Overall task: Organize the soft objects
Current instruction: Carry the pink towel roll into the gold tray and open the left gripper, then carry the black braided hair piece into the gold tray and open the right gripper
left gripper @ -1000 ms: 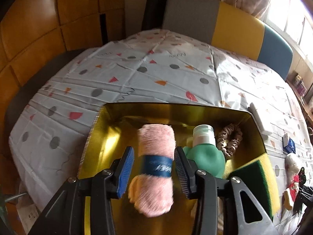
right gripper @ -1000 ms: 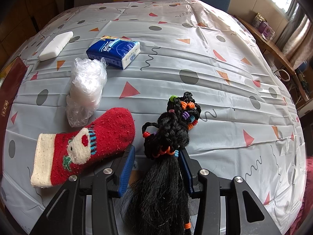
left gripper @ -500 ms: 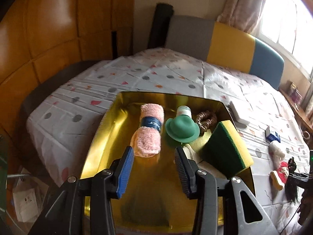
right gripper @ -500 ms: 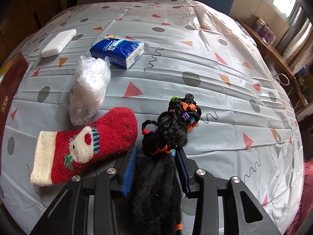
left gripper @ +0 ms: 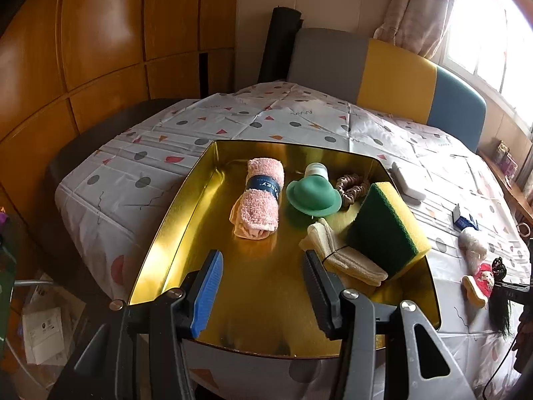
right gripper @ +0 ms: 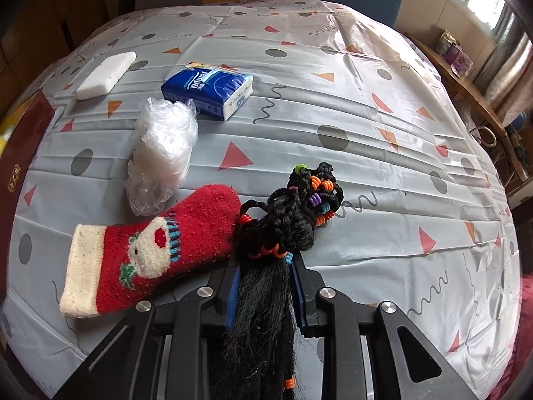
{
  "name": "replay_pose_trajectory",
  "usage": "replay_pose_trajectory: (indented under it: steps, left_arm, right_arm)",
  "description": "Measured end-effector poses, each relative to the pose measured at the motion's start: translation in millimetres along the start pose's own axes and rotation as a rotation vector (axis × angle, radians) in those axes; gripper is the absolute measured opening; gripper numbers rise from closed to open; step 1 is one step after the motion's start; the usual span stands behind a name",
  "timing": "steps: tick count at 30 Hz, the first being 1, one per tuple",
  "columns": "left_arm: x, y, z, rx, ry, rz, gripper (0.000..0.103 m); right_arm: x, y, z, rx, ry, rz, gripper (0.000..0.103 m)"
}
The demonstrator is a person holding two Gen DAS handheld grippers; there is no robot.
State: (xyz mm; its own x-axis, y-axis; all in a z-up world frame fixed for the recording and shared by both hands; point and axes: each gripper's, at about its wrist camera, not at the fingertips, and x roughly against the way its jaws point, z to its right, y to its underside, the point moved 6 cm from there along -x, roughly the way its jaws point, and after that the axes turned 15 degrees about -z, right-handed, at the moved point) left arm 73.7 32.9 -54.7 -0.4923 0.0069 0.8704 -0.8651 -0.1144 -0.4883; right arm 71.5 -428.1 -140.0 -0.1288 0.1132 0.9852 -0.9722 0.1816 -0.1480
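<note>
Black braided hairpiece (right gripper: 286, 226) is clamped by the steeply down-tilted right gripper (right gripper: 265, 283).
Nothing is held by the left gripper (left gripper: 263, 276), its jaws opening over the gold tray's (left gripper: 173, 220) near edge.

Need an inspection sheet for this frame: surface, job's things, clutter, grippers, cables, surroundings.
Surface: table under a patterned tablecloth, creased.
Job's things: gold tray holds a pink rolled towel, green hat-shaped item, scrunchie, sponge, cream cloth bundle. Outside the tray: red sock, black braided hairpiece, plastic-wrapped bundle, tissue pack, white block.
Clutter: papers on the floor.
Grippers: left gripper opening, nothing between its jaws; right gripper shut on the hairpiece.
Cables: nothing seen.
Surroundings: wood panelling, colour-block chair, curtained window.
</note>
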Motion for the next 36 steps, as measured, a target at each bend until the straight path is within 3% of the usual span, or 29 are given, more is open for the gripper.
replay_pose_trajectory:
  steps: [12, 21, 29, 36]
  left_arm:
    - [-1, 5, -3, -0.001, 0.004, -0.019, 0.05]
    - [-3, 8, -4, 0.001, 0.012, -0.035, 0.05]
    - [-4, 6, -7, -0.003, 0.021, -0.04, 0.05]
    - [-3, 3, -12, 0.013, 0.023, -0.034, 0.05]
  right_arm:
    - [0, 0, -1, -0.014, 0.007, 0.003, 0.027]
    - [5, -1, 18, -0.105, 0.029, 0.023, 0.026]
    - [55, -6, 26, -0.178, -0.035, 0.167, 0.026]
    - [132, -11, -30, -0.058, -0.181, 0.322, 0.026]
